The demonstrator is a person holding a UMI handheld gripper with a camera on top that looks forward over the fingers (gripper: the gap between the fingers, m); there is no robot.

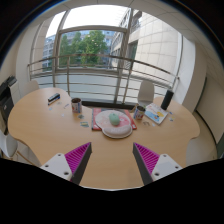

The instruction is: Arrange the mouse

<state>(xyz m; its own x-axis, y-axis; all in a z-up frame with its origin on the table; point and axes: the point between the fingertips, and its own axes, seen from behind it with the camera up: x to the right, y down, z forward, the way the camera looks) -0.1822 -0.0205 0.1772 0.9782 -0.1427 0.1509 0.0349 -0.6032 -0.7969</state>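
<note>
Overhead, a tall window (pixel 95 45) filled the upper frame, above a wide wooden table (pixel 50 130) spanning the middle. Centre right, a pale mouse (pixel 115 119) sat on a round pink mat (pixel 113 129). At the bottom the gripper (pixel 113 159) hung released, fingers spread wide, grasping nothing, the mouse well beyond them.

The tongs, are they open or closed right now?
Open: the tongs show two purple pads spread wide apart with bare table between them, gripping nothing.
</note>
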